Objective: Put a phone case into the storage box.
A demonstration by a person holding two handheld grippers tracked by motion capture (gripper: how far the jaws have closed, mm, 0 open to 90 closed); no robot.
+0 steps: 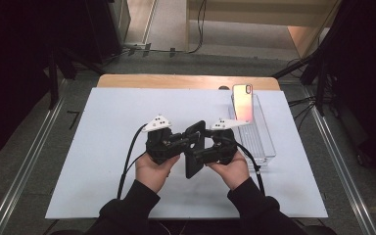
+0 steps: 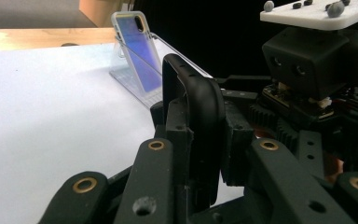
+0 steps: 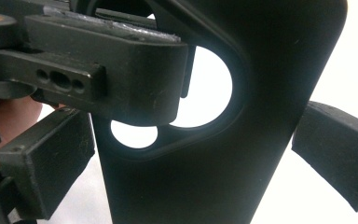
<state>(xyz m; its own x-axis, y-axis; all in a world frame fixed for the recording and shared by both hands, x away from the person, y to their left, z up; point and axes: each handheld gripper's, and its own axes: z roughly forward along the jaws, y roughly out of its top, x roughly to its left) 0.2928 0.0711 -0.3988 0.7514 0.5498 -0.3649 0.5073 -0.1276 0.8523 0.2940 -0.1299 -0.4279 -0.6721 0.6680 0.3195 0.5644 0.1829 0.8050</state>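
Note:
A black phone case (image 1: 194, 149) is held upright above the middle of the white mat, between both hands. My left gripper (image 1: 188, 139) is shut on its upper edge; in the left gripper view the case (image 2: 193, 98) stands clamped between that gripper's (image 2: 200, 154) pads. My right gripper (image 1: 200, 155) grips the case lower down from the other side. The right gripper view has the case (image 3: 205, 177) with its camera cut-out spanning that gripper's (image 3: 191, 154) two pads, both touching its edges. A left-gripper finger (image 3: 98, 79) crosses the cut-out.
A phone with an iridescent back (image 1: 242, 101) leans upright in a clear plastic tray (image 1: 262, 142) at the right rear of the mat (image 1: 103, 161). The wooden table edge (image 1: 176, 81) runs behind. Dark stands and cables flank the table.

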